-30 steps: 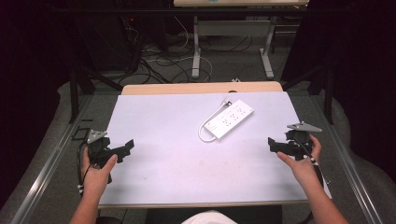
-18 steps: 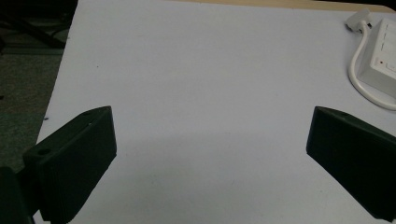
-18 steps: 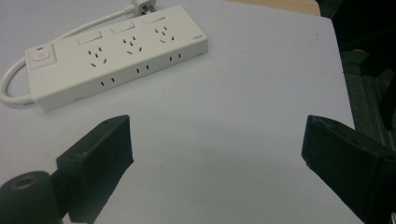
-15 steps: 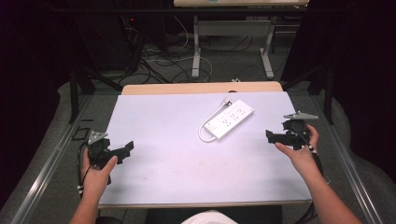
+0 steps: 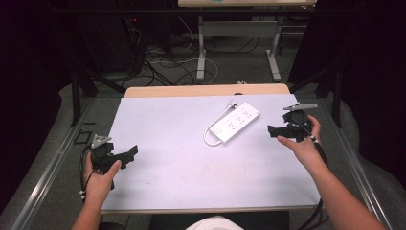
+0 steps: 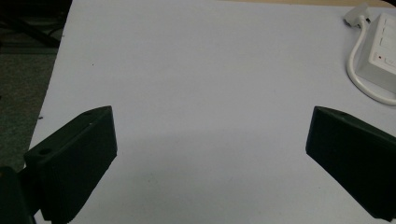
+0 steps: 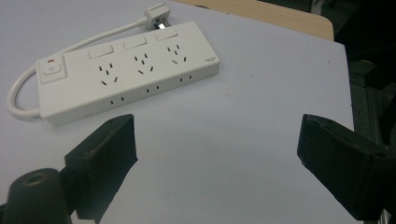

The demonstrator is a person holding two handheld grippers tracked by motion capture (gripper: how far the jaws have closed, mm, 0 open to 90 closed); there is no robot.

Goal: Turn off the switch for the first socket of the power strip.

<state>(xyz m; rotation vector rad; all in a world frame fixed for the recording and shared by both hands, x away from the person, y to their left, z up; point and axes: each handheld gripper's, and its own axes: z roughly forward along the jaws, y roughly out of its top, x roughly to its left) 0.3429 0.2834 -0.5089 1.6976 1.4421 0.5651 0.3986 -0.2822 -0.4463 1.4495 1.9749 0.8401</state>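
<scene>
A white power strip [image 5: 236, 121] lies on the white table top [image 5: 182, 158], right of centre, with its short cord looped back and its plug [image 5: 233, 103] at the far end. In the right gripper view the power strip [image 7: 126, 70] is just ahead of the jaws, with three sockets and a switch with a red light. My right gripper [image 5: 274, 131] hovers to the right of the strip, open and empty. My left gripper [image 5: 130, 154] is over the table's left edge, open, nothing between its jaws. The strip's switch end [image 6: 380, 58] shows at the far right of the left gripper view.
A wooden strip [image 5: 206, 90] borders the table's far edge. Beyond it on the floor lie cables [image 5: 163, 57] and the white legs of another table [image 5: 201, 48]. Metal rails [image 5: 52, 163] run along both sides of the table. Dark curtains hang around.
My right gripper has moved forward and left, closer to the power strip. The left gripper has stayed nearly still.
</scene>
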